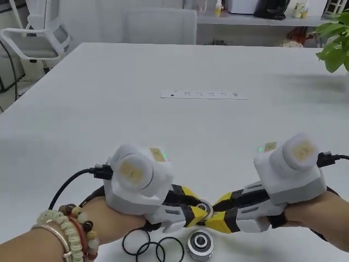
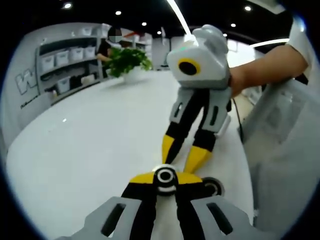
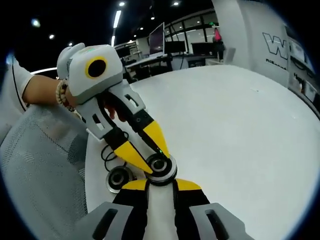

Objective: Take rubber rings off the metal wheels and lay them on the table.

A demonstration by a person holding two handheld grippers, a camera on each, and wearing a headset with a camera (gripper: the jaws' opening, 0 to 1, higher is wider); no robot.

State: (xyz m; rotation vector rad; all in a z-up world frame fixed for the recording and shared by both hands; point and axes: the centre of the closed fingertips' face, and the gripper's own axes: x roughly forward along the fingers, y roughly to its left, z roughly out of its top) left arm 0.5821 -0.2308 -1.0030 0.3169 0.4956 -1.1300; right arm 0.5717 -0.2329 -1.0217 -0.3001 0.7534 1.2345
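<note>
The left gripper (image 1: 196,210) and the right gripper (image 1: 215,209) meet tip to tip low over the white tabletop (image 1: 163,125), with a metal wheel (image 1: 205,207) between them. In the left gripper view the left jaws are closed on that wheel (image 2: 165,176). The right gripper (image 2: 181,159) comes in from 12 o'clock with its jaws narrow and their tips at the wheel's rim; I cannot tell whether they grip it. A second wheel (image 1: 200,244) lies flat on the tabletop at 6 o'clock of the held one. Three black rubber rings (image 1: 150,248) lie overlapping at 9 o'clock of the second wheel, near the wrist with bead bracelets (image 1: 76,232). A socket strip (image 1: 203,95) lies well apart at 12 o'clock
</note>
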